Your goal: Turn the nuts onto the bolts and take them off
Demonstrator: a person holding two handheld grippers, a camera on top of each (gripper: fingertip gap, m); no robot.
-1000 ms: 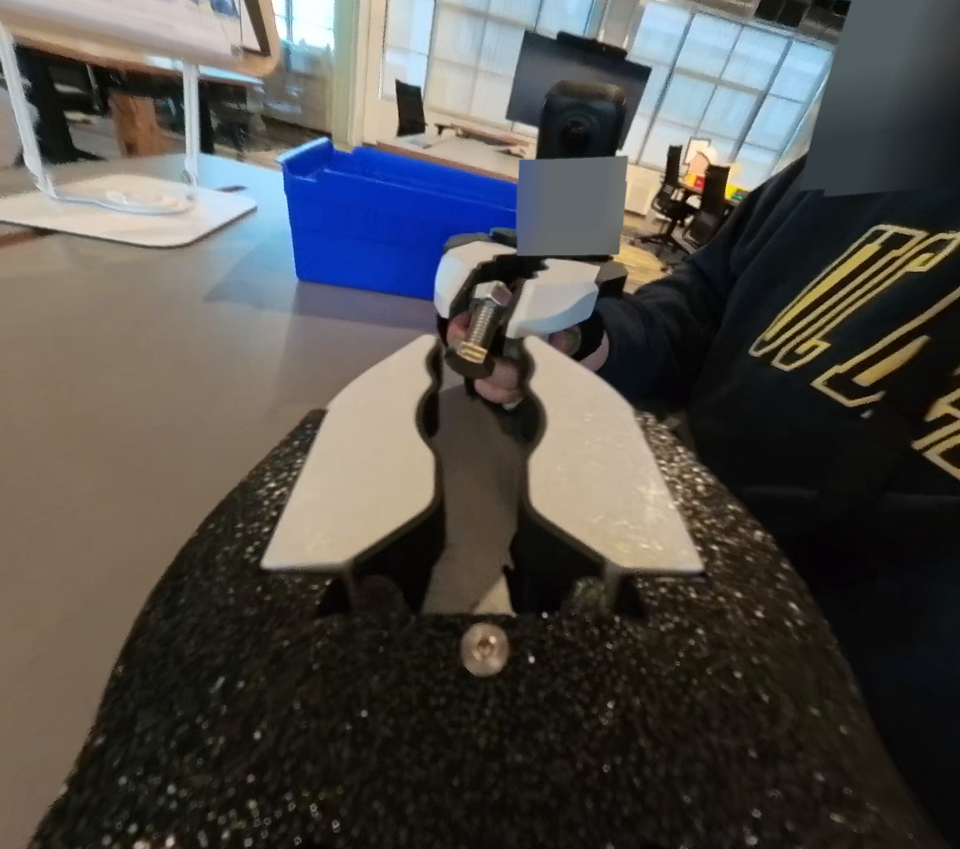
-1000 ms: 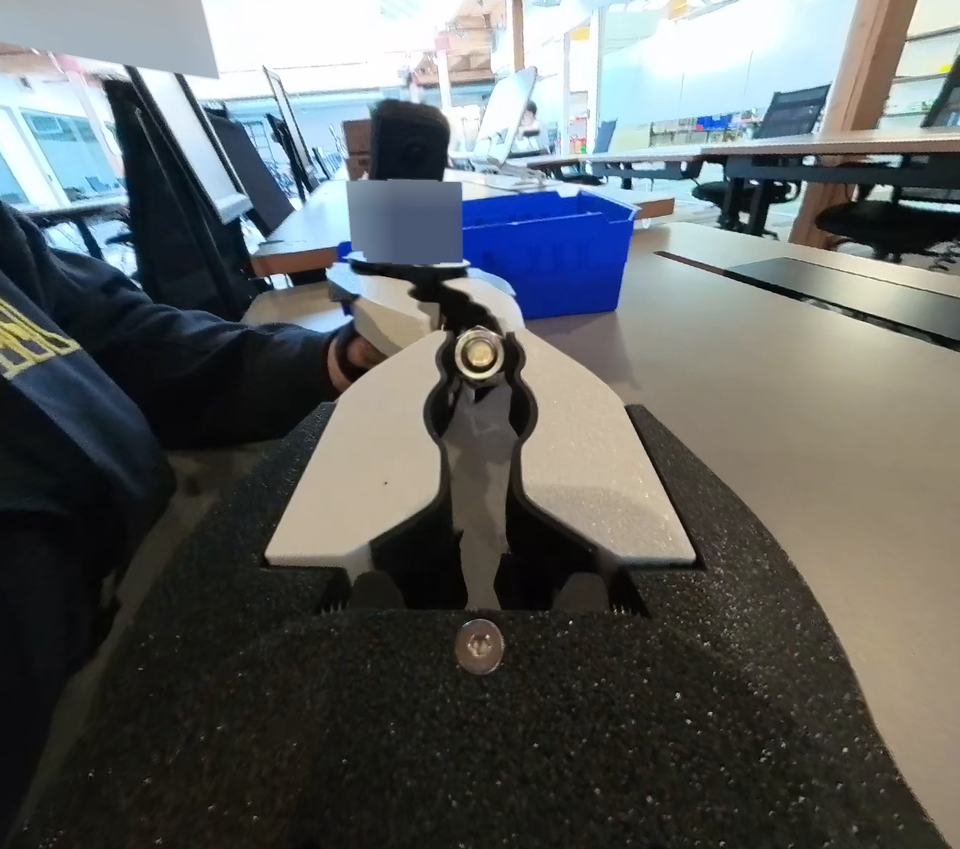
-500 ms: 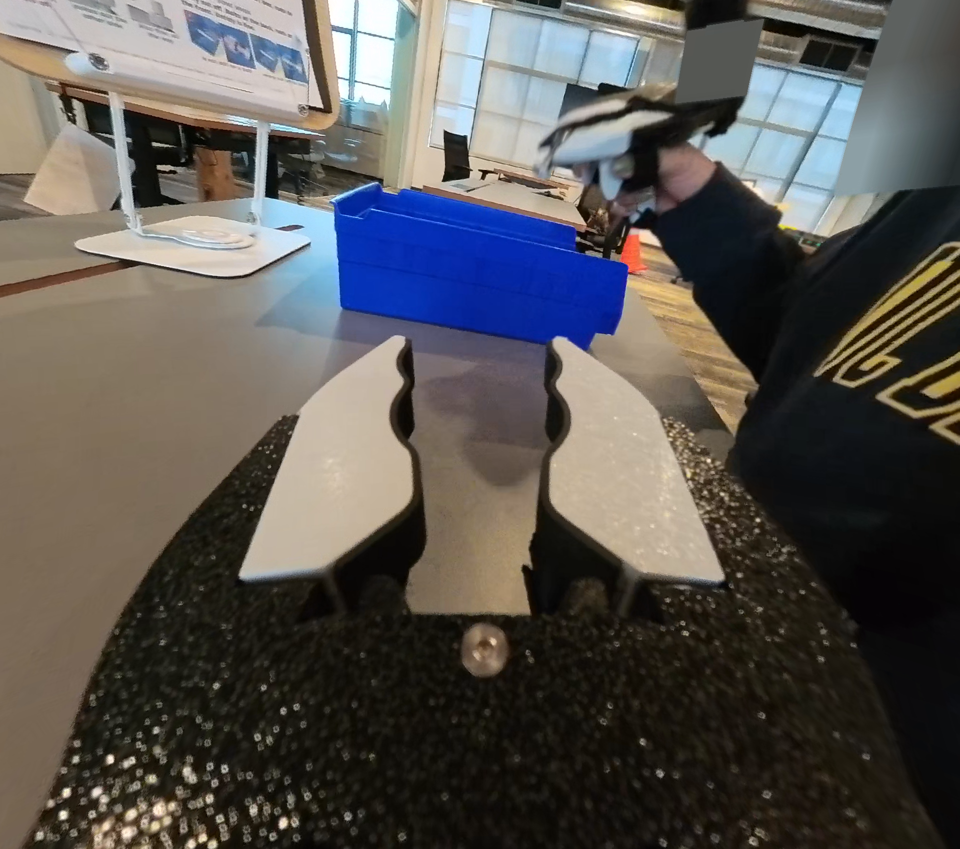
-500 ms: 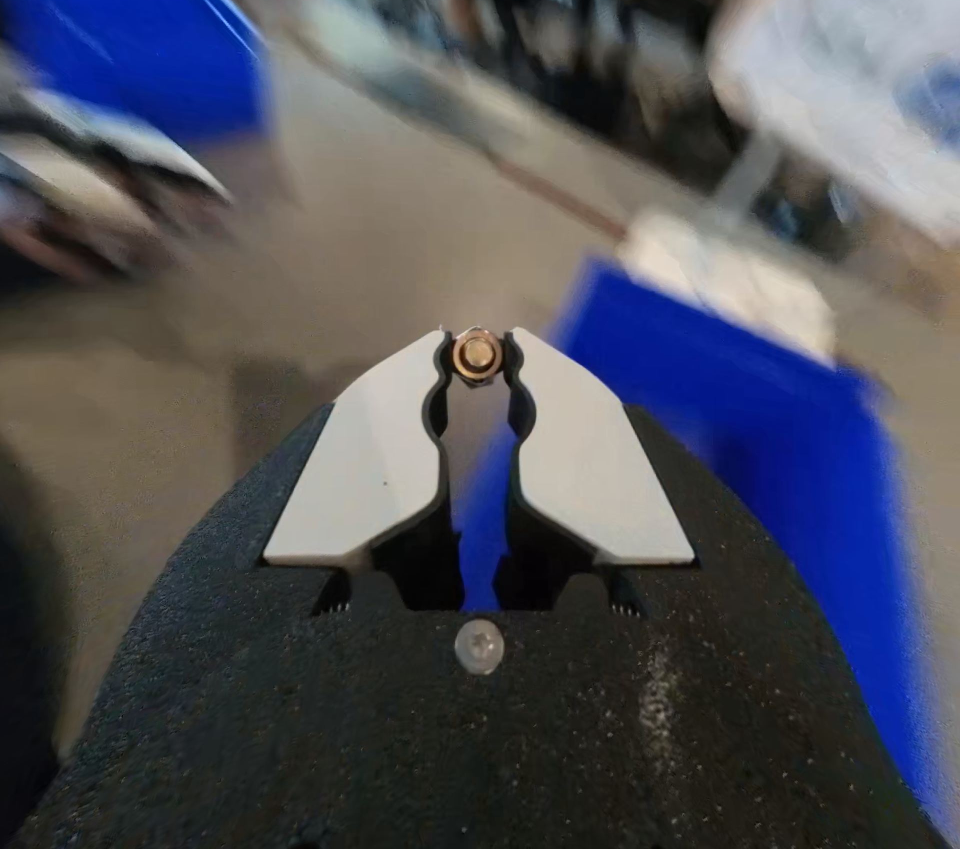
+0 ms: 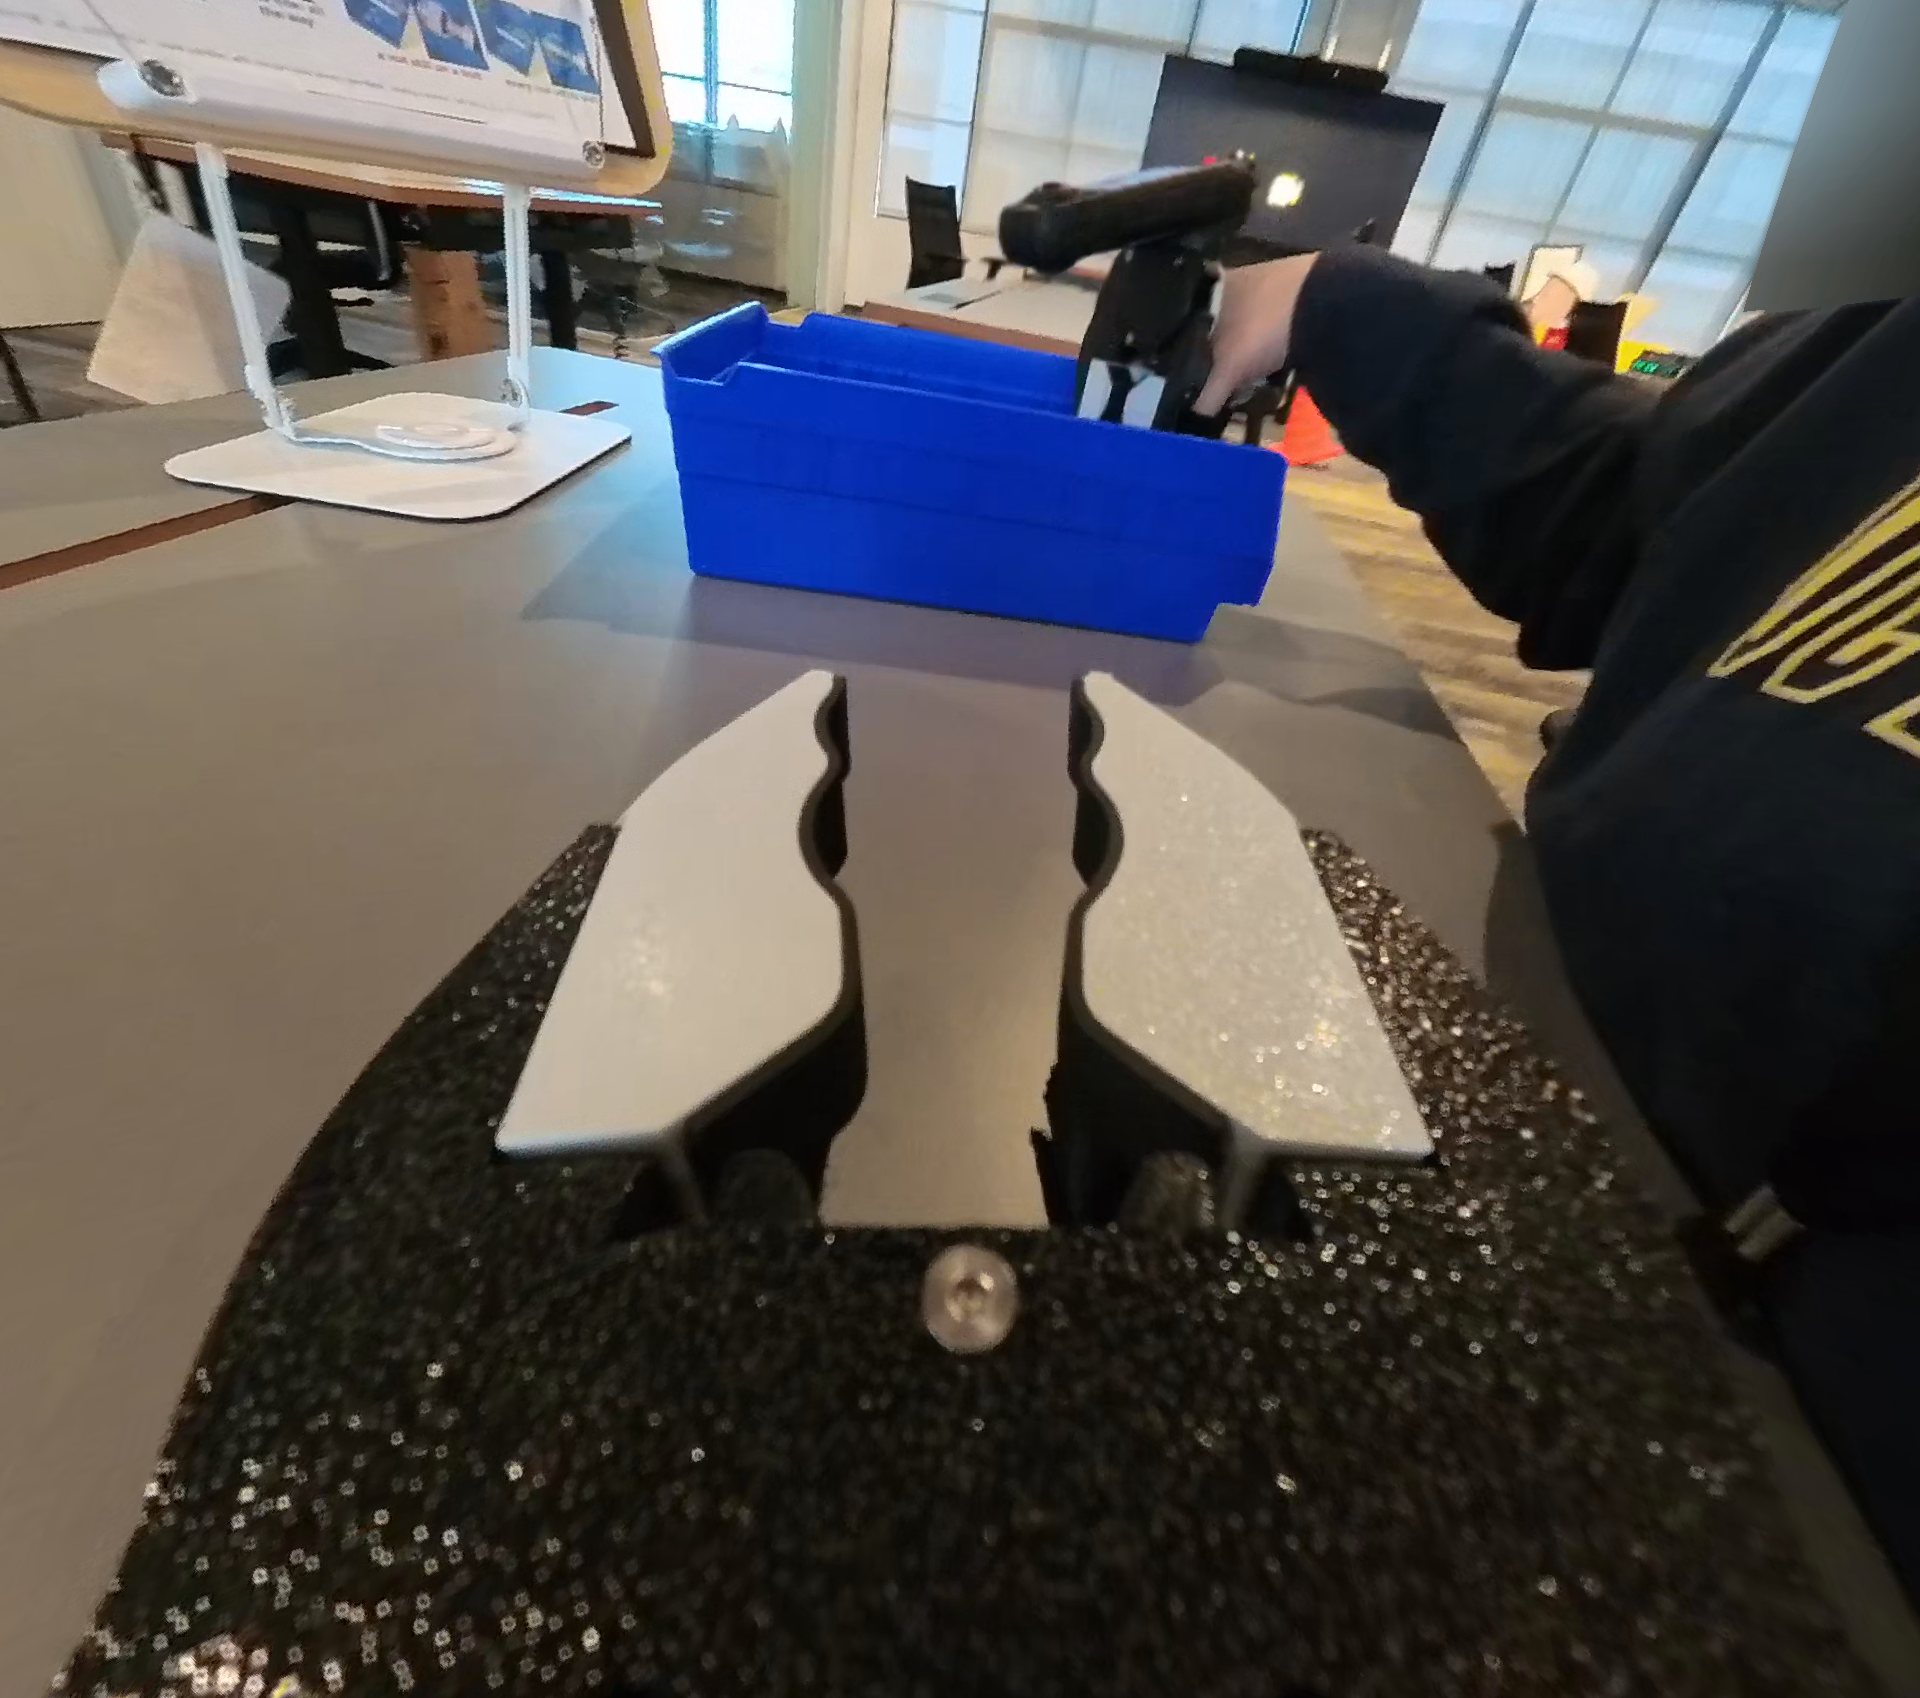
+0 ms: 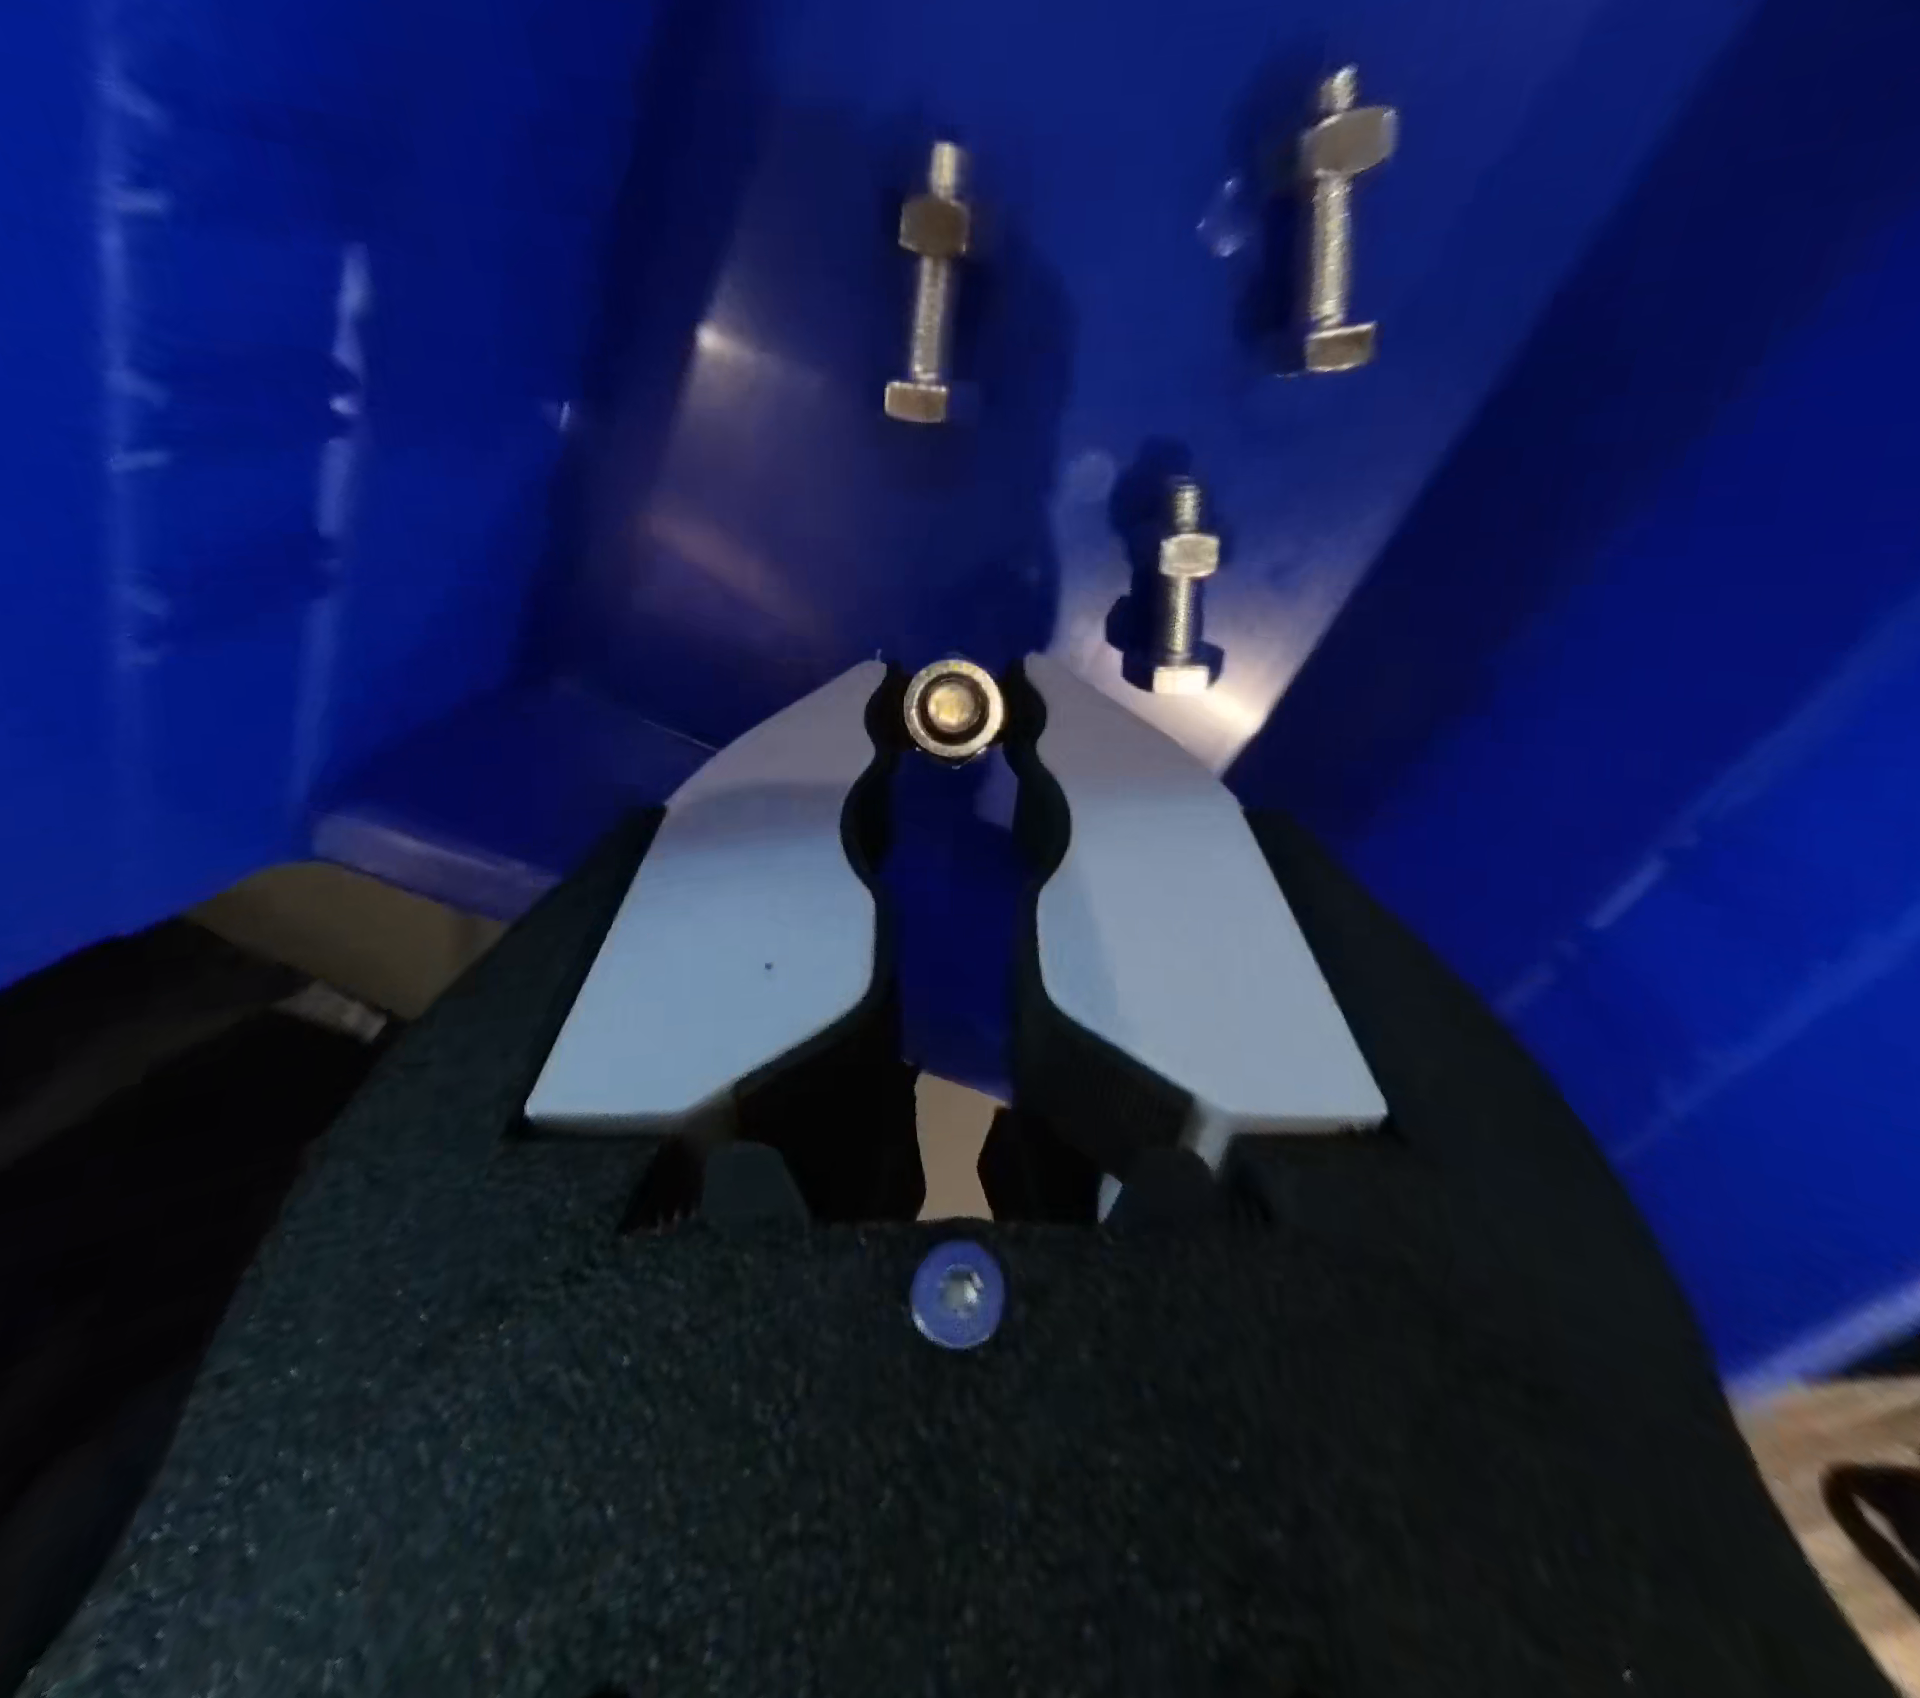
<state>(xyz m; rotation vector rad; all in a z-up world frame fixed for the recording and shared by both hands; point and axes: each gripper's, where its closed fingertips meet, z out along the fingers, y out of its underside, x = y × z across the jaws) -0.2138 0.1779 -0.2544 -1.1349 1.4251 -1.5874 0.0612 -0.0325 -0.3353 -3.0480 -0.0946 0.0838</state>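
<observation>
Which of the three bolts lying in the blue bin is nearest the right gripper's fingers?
The short bolt at lower right, just beyond the right fingertip. The other two bolts lie farther back on the bin floor.

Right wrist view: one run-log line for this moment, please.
right gripper: shut on bolt | inside blue bin, three bolts lying there | left gripper: open, empty

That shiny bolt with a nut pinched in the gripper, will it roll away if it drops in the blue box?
The shiny metal bolt with a nut is round-shanked, so it might roll briefly. Its nut's flats would probably stop it, like the three assembled bolts lying still on the blue plastic bin floor.
</observation>
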